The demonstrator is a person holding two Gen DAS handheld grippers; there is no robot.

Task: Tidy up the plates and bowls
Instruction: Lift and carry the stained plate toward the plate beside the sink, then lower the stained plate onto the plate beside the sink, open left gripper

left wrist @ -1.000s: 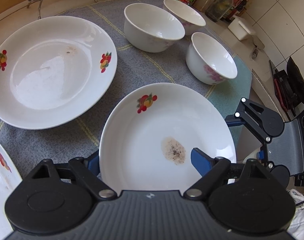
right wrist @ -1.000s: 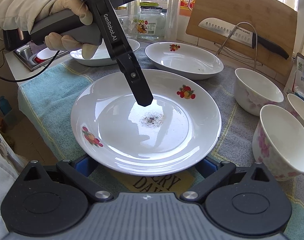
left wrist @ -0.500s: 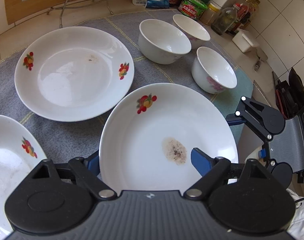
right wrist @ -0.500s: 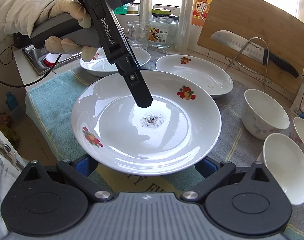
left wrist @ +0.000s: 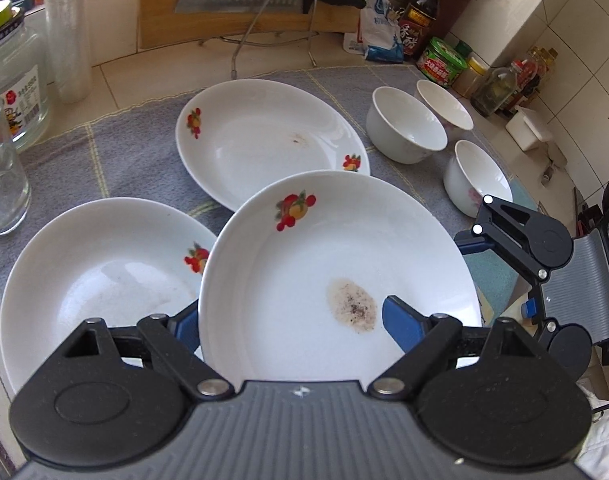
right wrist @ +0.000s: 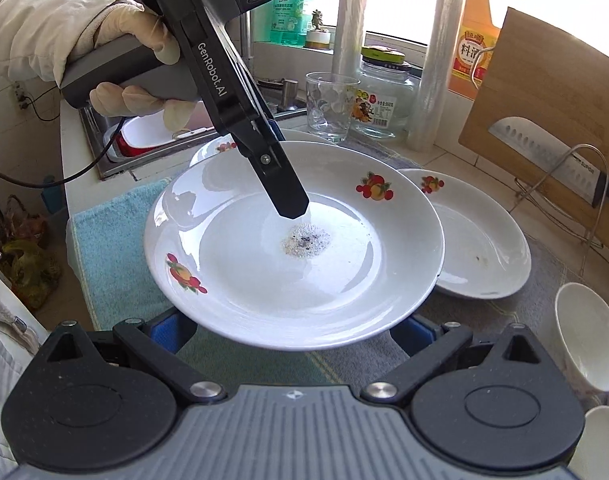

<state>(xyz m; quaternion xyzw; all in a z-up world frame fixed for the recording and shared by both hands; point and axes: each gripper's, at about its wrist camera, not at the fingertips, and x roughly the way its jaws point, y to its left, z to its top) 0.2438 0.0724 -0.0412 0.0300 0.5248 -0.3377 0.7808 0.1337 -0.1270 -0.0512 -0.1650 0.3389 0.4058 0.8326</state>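
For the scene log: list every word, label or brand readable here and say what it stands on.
"GenRobot.AI": along the black body of the left gripper, right wrist view.
"DAS", with a small "Data Acquisition System" beside it: top of the same gripper.
"料酒": label of the orange bottle.
Chinese print on the green dish soap bottle, glass jar, dark sauce bottle, green-lidded jar, blue-white packet and the knife blade: too small or blurred.

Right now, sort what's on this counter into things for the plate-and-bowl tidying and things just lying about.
For the job: held plate, back plate, left plate, near bowl, middle bowl, far bowl.
Lying about: knife, cutting board, glass, jar.
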